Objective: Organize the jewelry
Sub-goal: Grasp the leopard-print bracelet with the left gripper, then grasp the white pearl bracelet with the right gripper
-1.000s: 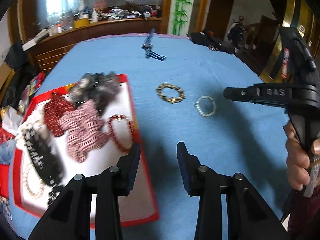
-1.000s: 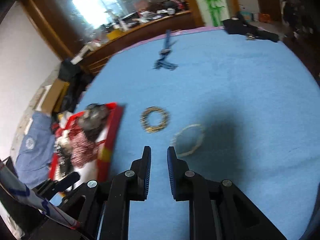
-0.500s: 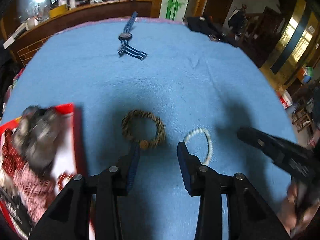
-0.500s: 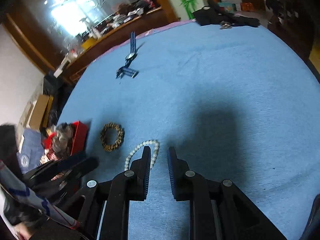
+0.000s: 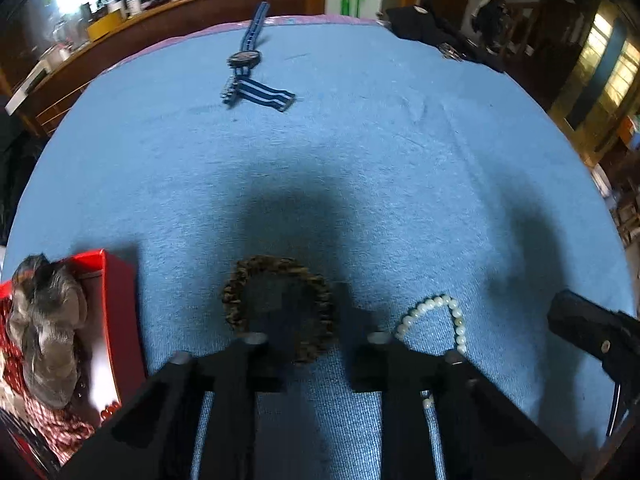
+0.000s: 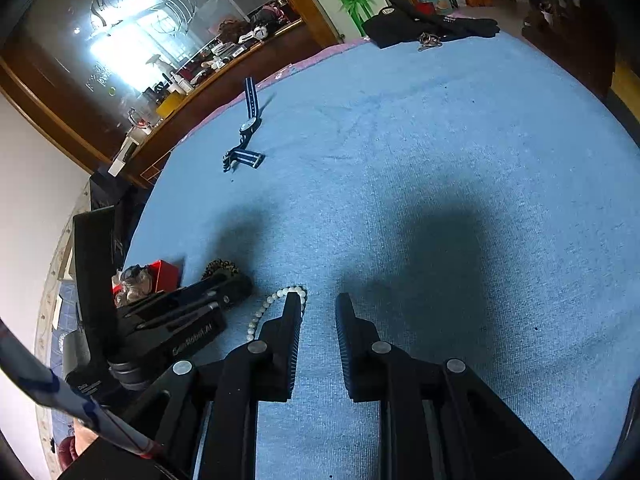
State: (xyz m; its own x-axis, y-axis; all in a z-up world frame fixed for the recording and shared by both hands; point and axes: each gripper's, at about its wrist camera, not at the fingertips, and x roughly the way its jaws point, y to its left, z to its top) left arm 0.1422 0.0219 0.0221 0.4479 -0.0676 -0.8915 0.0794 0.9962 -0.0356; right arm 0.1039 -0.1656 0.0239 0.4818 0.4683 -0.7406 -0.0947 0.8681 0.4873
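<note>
At the far left of the left wrist view a red tray [image 5: 120, 312] sits on the blue cloth [image 5: 360, 160], holding a grey scrunchie [image 5: 48, 320], red-and-white patterned fabric pieces [image 5: 52, 424] and a few red beads [image 5: 108, 408]. Just right of the tray lies the brown bracelet [image 5: 248, 280], a dark beaded ring flat on the cloth. The left gripper [image 5: 312, 360] is low over it with its jaws open; the left finger covers the ring's near-left edge, while the right finger stands beside the ring's right side and apart from it. Further right the pearl bracelet [image 5: 440, 308] lies near the brown one, its near end hidden behind the right finger. At the right edge a black part of the right gripper [image 5: 592, 332] shows.

Well beyond, a blue striped watch [image 5: 248, 68] lies unbuckled, and a black garment [image 5: 424, 28] rests at the cloth's far edge.

The right wrist view shows the left gripper [image 6: 224, 292] from the side, lying across the brown bracelet [image 6: 220, 267] so only its far arc shows, with the tray [image 6: 166, 270] behind. The right gripper [image 6: 318, 320] has its jaws open with nothing between them; its left finger overlaps the pearl bracelet [image 6: 266, 306], though contact cannot be told. The watch [image 6: 248, 128] and garment [image 6: 416, 20] lie farther off.
</note>
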